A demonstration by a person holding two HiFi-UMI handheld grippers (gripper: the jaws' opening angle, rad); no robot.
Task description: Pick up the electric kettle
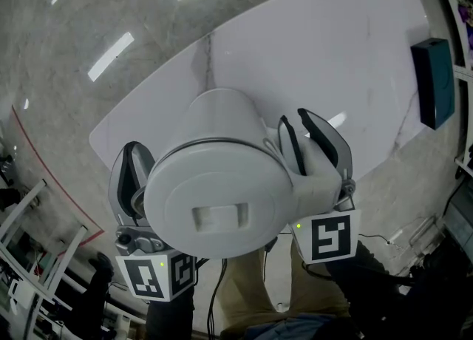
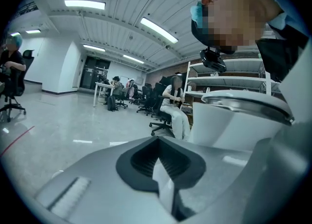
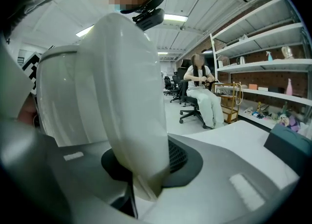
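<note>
The white plastic electric kettle (image 1: 214, 183) is held close under the head camera, over the near edge of the white, grey-veined tabletop (image 1: 332, 50). Its round lid (image 1: 216, 216) is turned towards the camera. Whether its base rests on the tabletop cannot be told, since the base is hidden by the body.

**Right tongs.** The right tongs (image 1: 294, 120) are pointed away from the person and slightly downward, at the kettle's right side. They are closed on the kettle's white handle (image 3: 126, 96), which is seen upright between the two dark ribbed pads in the right gripper view.

**Left tongs.** The left tongs (image 1: 137, 148) are held roughly parallel to the right ones, just beside the kettle's left flank. Their tips are brought together and nothing is gripped. In the left gripper view the kettle body is seen to the right of the jaws, outside them. Contact with the kettle wall cannot be confirmed.

**Markings.** A black-and-white square marker is carried on each marker cube (image 1: 329, 236). No lettering can be read on the kettle.

A dark teal box (image 1: 434, 80) is located at the far right edge of the tabletop, well apart from the kettle.
</note>
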